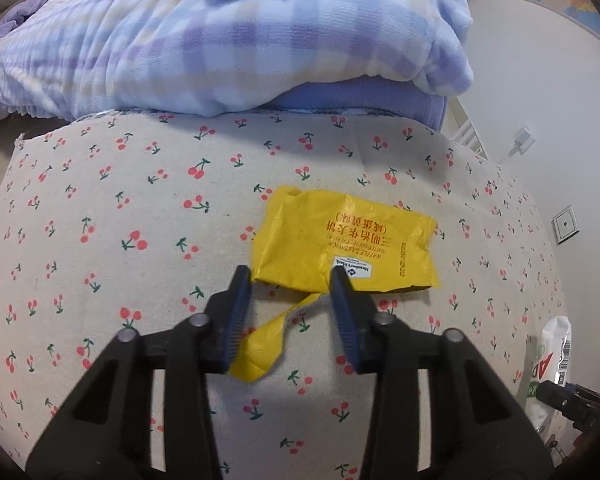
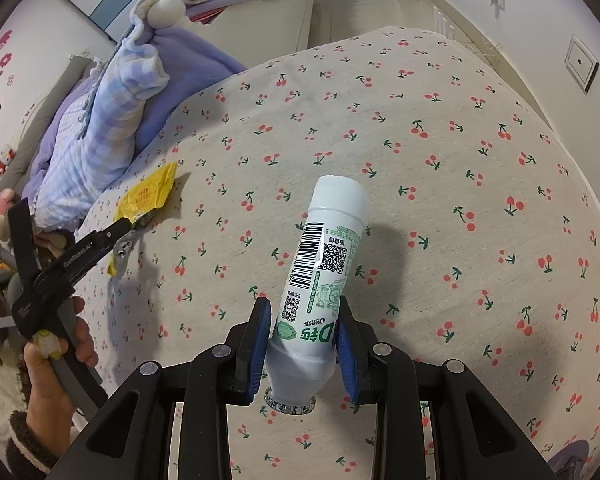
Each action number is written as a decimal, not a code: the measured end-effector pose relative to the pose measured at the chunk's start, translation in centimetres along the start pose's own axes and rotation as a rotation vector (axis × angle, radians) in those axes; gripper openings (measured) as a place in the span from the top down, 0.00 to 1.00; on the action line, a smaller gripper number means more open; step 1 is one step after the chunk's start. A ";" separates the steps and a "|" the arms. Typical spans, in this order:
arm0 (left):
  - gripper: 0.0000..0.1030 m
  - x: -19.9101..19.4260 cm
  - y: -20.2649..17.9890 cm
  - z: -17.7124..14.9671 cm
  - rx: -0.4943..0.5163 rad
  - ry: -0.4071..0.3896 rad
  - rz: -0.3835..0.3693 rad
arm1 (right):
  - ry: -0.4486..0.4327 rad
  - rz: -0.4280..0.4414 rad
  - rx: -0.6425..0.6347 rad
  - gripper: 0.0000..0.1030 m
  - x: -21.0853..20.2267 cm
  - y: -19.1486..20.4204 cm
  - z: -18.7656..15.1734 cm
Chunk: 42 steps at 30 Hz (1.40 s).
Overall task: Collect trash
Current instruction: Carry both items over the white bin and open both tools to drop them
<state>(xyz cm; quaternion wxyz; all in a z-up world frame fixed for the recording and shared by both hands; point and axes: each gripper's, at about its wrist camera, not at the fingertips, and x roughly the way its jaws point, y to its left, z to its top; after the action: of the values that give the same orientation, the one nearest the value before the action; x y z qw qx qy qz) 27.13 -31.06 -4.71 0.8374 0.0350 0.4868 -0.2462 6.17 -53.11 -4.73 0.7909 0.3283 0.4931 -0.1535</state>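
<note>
Two claws over a cherry-print bed: one at a yellow wrapper, one clamped on a bottle.

Left wrist view: the left claw (image 1: 292, 276) points steeply down at the cherry-print bed sheet (image 1: 100, 208). Its jaws stand part open, straddling the near edge of a crumpled yellow wrapper (image 1: 340, 240); a torn strip of the wrapper lies between the pads (image 1: 238, 312), and whether they press on it cannot be told. A plaid blanket (image 1: 220, 40) is heaped at the far side. Right wrist view: the right claw (image 2: 304, 308) is closed on a white plastic bottle (image 2: 324, 264) near its neck, base pointing away, mouth toward the camera; its contents cannot be seen. At far left a hand (image 2: 56, 360) in a fleecy cuff grips the left claw's handle, tips at the wrapper.
</note>
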 end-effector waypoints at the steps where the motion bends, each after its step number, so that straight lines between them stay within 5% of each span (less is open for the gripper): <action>1: 0.73 -0.1 -0.1 0.0 0.008 -0.005 0.006 | -0.002 0.000 0.000 0.69 -0.1 0.0 0.0; 3: 0.89 -0.3 -0.3 0.0 0.017 -0.011 0.011 | -0.003 0.001 0.000 0.69 -0.2 -0.1 -0.2; 8: 0.94 -1.9 0.2 -0.5 0.010 -0.009 0.013 | -0.009 0.013 0.009 0.69 -0.8 0.2 -0.4; 24: 0.97 -12.5 3.2 -6.7 0.045 -0.028 0.012 | -0.035 0.116 -0.105 0.69 -4.3 7.1 -3.1; 34: 0.97 -19.3 8.5 -11.5 -0.067 -0.046 0.027 | -0.041 0.221 -0.165 0.69 -6.6 12.0 -6.1; 42: 0.97 -22.2 15.5 -14.2 -0.207 -0.055 0.088 | -0.013 0.227 -0.279 0.69 -5.6 17.7 -8.4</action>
<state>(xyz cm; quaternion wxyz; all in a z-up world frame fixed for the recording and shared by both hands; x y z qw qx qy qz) 13.70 -4.85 3.48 0.8595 -0.0368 0.4845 -0.1586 7.89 -34.94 4.18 0.8441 0.2681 0.4643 0.0045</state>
